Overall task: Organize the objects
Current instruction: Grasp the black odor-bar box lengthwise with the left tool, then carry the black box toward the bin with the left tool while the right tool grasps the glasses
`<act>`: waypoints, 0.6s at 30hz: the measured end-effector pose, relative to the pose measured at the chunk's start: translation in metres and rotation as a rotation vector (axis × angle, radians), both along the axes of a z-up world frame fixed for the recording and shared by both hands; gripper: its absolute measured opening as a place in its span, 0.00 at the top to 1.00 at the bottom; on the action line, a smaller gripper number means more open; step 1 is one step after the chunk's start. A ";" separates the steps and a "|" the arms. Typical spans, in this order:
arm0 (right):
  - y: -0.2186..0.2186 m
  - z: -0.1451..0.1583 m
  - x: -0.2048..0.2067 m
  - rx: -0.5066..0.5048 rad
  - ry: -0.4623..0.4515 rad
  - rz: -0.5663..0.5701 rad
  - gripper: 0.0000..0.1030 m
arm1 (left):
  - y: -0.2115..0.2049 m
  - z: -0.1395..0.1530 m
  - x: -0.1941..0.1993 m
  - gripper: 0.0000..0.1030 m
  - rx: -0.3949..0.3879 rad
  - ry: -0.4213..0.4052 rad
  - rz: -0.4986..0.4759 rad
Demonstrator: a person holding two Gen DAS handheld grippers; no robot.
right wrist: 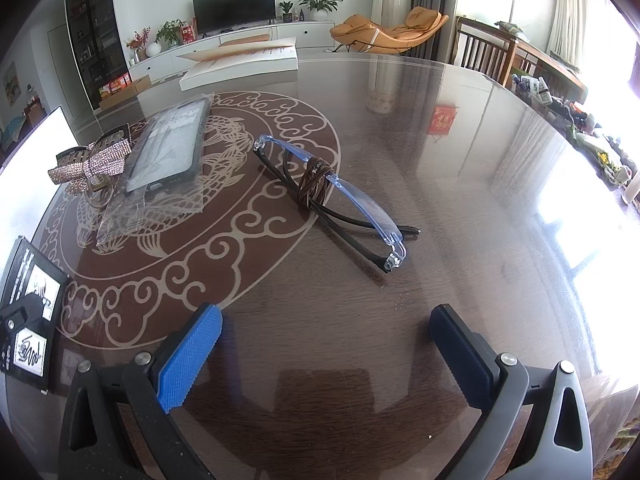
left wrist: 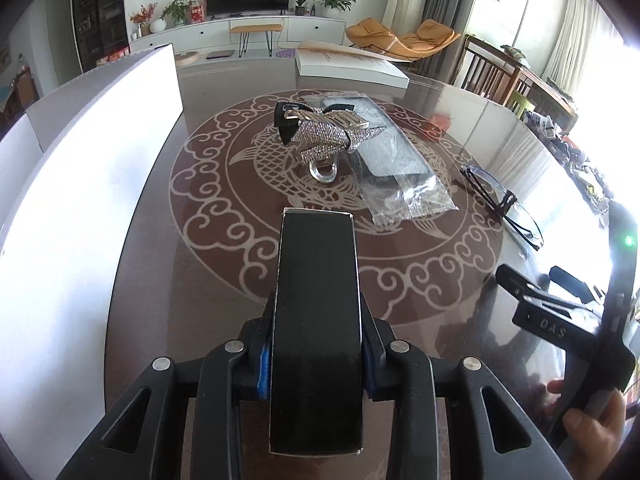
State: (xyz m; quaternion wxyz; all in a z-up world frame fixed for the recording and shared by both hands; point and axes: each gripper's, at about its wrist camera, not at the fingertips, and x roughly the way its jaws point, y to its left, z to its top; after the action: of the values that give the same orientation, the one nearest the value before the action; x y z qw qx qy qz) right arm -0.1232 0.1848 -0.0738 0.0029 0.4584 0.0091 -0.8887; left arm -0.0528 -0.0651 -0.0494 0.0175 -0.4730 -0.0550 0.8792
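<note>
My left gripper [left wrist: 316, 364] is shut on a long black box [left wrist: 316, 320] and holds it over the glass-topped table; the box also shows at the left edge of the right wrist view [right wrist: 32, 300]. Ahead lie a rhinestone bow hair clip [left wrist: 324, 132], a phone case in a clear bag [left wrist: 392, 152] and folded glasses [left wrist: 504, 204]. My right gripper [right wrist: 326, 344] is open and empty, just short of the glasses [right wrist: 332, 196]. The bow [right wrist: 92, 168] and the bagged case [right wrist: 172, 148] lie to its left.
A big white box [left wrist: 92, 168] stands along the table's left side. A white open book [left wrist: 348, 64] lies at the far edge. The right gripper [left wrist: 560, 312] shows at the right of the left wrist view. Wooden chairs [right wrist: 488, 52] and clutter stand at the right.
</note>
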 end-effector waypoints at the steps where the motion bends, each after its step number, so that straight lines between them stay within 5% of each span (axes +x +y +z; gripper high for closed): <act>1: 0.000 0.000 0.000 0.000 0.000 0.000 0.00 | 0.000 0.000 0.009 0.68 -0.002 0.000 -0.010; 18: 0.001 0.000 0.000 0.000 0.000 0.000 0.00 | 0.016 0.010 0.051 0.68 -0.002 0.013 -0.117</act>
State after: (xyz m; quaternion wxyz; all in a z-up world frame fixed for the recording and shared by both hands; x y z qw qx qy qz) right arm -0.1231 0.1853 -0.0737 0.0029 0.4584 0.0091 -0.8887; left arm -0.0020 -0.0486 -0.0396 0.0689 -0.4697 -0.0261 0.8797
